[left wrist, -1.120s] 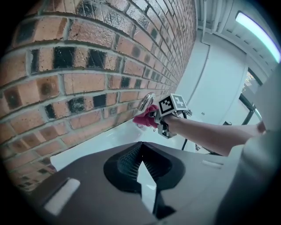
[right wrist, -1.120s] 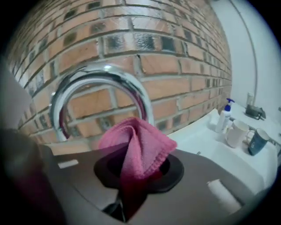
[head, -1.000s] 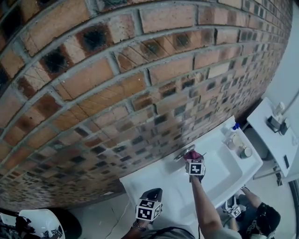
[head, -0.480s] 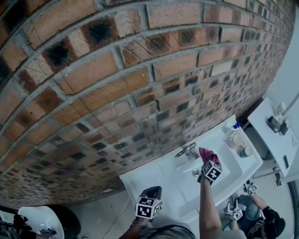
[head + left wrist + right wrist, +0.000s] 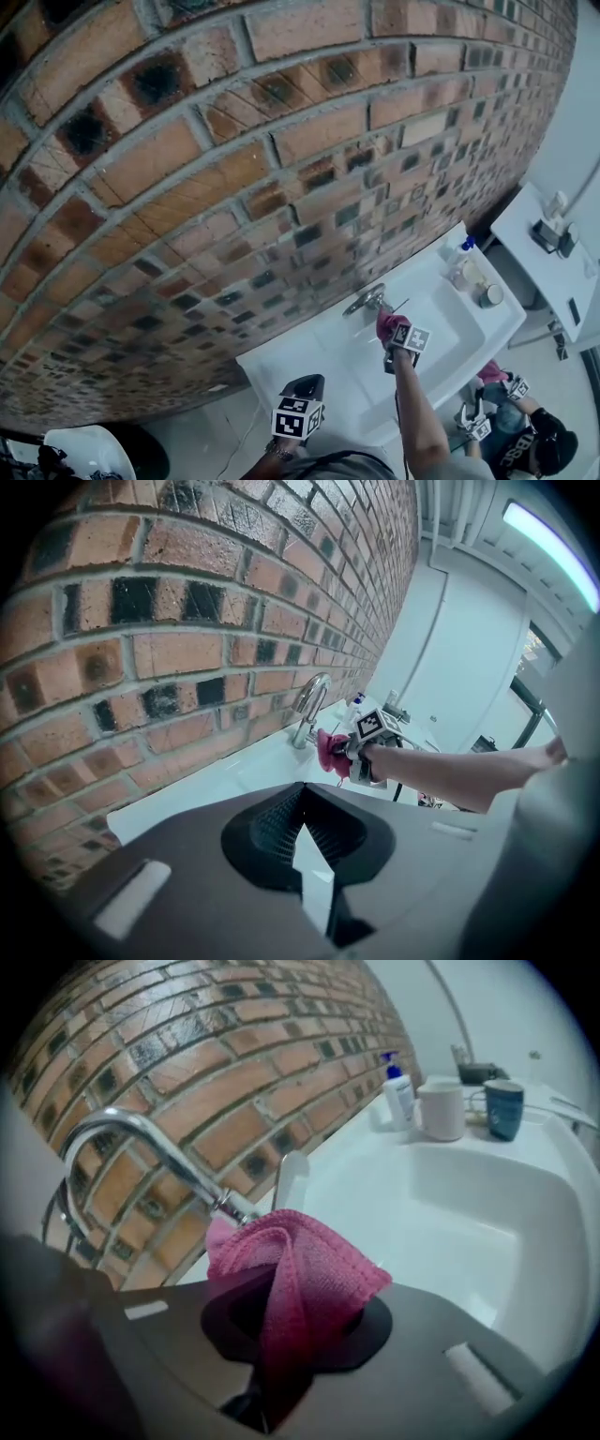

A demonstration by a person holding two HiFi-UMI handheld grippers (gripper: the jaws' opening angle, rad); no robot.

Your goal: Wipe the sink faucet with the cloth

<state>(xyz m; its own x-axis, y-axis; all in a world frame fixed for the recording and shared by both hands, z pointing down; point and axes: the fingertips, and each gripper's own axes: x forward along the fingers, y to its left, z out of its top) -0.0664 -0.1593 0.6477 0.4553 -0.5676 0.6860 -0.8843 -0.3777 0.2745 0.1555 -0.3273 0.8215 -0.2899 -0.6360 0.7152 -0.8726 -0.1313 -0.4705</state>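
A chrome curved faucet (image 5: 367, 300) stands at the back of the white sink (image 5: 469, 339), against the brick wall. My right gripper (image 5: 390, 331) is shut on a folded pink cloth (image 5: 385, 323) just in front of the spout. In the right gripper view, the cloth (image 5: 291, 1260) bulges out of the right gripper (image 5: 284, 1321) and its rear fold reaches the tip of the faucet (image 5: 141, 1138). My left gripper (image 5: 305, 386) hangs back over the sink's near left corner, shut and holding nothing. The left gripper (image 5: 303, 825) looks toward the faucet (image 5: 309, 700) and cloth (image 5: 330, 750).
A soap bottle (image 5: 398, 1091), a white mug (image 5: 441, 1110) and a blue mug (image 5: 504, 1108) stand on the sink's right rim. A white side table (image 5: 548, 281) is further right. Another person (image 5: 525, 441) is low at the right. The brick wall (image 5: 234, 187) runs close behind the faucet.
My right gripper with the cloth swung right over the basin, then came back left to the spout. The left gripper stayed where it was.
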